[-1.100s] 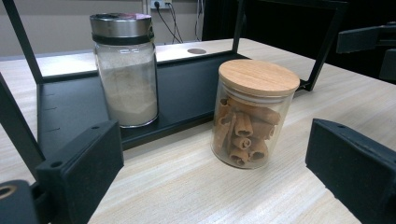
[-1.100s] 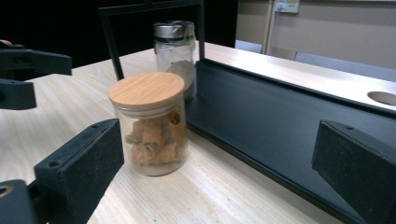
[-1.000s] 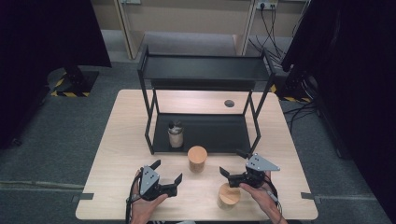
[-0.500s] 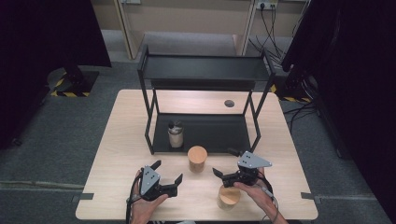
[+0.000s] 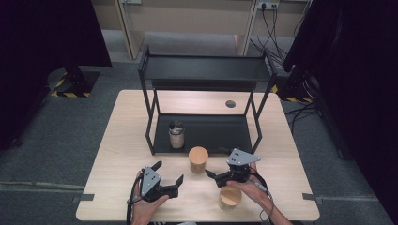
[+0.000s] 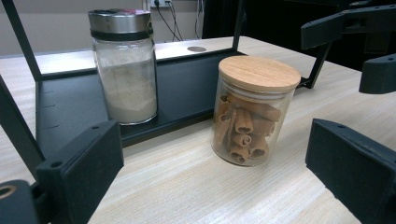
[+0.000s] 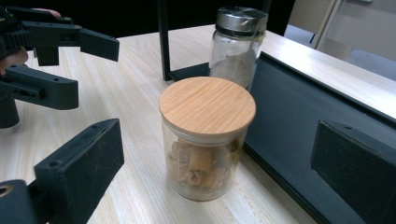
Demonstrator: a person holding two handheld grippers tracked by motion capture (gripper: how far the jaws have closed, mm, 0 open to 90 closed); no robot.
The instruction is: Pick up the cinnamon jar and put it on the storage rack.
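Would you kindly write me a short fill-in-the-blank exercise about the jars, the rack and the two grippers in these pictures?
1. The glass jar with cinnamon sticks has a lid made of ____.
2. The shaker jar with pale powder stands on the bottom shelf of the black ____.
3. The jaws of the left gripper and the right gripper are both ____.
4. The cinnamon jar stands on the ____, just in front of that shelf.

Missing words: wood; rack; open; table
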